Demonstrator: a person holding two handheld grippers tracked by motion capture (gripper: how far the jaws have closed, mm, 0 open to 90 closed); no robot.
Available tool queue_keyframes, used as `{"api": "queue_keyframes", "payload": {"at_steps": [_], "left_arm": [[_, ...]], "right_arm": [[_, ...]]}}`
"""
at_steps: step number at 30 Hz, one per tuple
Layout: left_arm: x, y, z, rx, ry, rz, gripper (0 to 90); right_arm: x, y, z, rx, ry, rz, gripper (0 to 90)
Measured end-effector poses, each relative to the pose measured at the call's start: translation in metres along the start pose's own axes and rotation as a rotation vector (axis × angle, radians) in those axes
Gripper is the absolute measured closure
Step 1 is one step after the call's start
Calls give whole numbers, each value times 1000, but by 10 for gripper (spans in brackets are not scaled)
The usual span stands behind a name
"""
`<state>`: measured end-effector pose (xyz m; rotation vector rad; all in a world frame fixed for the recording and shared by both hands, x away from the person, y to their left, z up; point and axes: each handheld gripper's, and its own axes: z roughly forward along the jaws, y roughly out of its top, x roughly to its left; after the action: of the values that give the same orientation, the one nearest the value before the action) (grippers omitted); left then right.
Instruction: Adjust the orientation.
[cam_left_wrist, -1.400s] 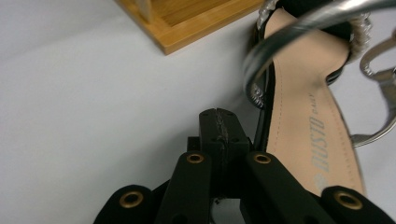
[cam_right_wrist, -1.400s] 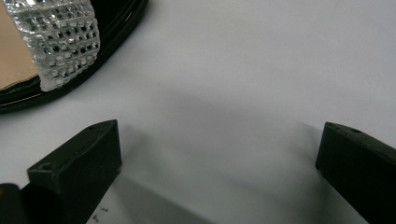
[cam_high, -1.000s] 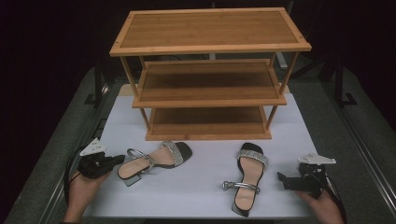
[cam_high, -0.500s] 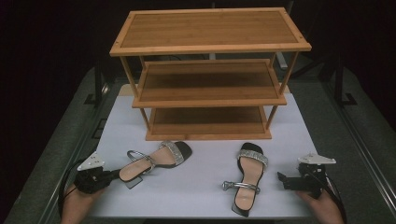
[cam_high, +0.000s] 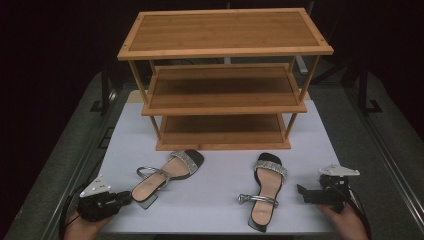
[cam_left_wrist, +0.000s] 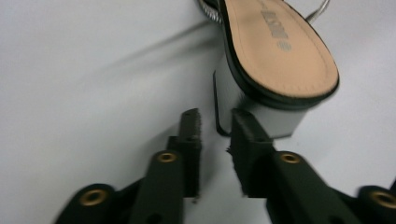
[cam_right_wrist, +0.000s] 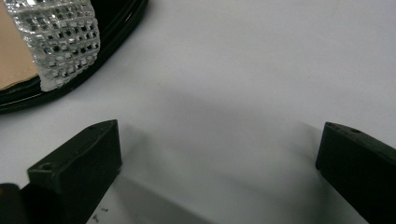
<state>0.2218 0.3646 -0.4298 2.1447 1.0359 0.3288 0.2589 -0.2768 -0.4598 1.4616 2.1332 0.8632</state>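
The left gripper (cam_left_wrist: 215, 135), its jaws just parted and holding nothing, nears the left sandal's (cam_left_wrist: 275, 60) block heel; the high view shows the right gripper (cam_high: 304, 193) spread wide beside the right sandal (cam_high: 266, 192).

The right claw (cam_right_wrist: 219, 154) stood wide open over the pale table (cam_right_wrist: 243, 84), its two black jaws rising from the bottom corners with only bare surface between them. At the upper left lay part of a black-edged sandal (cam_right_wrist: 93, 51), well clear of the jaws, its glittering strap (cam_right_wrist: 58, 35) arched across a tan insole (cam_right_wrist: 14, 51).
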Motion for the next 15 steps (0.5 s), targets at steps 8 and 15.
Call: {"api": "queue_keyframes", "payload": {"at_steps": [8,15], "left_arm": [[-12,-11,-8,-24,12,-14,408],[-16,-4,0,-28,-9,-14,280]], "right_arm": [[0,0,0,0,0,0,0],[0,0,0,0,0,0,0]]}}
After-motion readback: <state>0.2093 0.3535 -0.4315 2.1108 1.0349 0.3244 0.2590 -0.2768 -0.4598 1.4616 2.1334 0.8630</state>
